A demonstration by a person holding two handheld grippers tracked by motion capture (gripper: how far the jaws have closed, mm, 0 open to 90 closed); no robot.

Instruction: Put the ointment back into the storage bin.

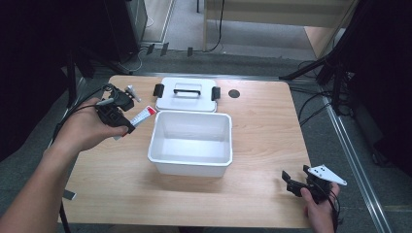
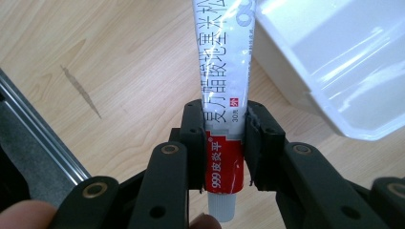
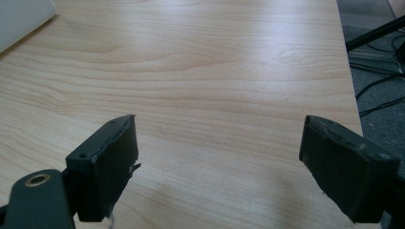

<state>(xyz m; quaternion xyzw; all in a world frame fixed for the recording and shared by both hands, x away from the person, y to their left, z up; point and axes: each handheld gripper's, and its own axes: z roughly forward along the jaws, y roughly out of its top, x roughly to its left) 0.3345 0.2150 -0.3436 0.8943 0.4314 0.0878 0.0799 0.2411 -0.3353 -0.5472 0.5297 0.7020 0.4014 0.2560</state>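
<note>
- High view: left gripper clenched on an ointment tube, held above the surface just short of the open white bin ahead; lid lying beyond. Right gripper idle near the surface's close corner.
- Left gripper view: tube pinched at its red band just above the cap, long body free ahead. Risk, likely: swinging or snagging on the bin wall. Far end cut off.
- Right gripper view: released, jaws wide over bare wood; bin corner barely showing.
</note>
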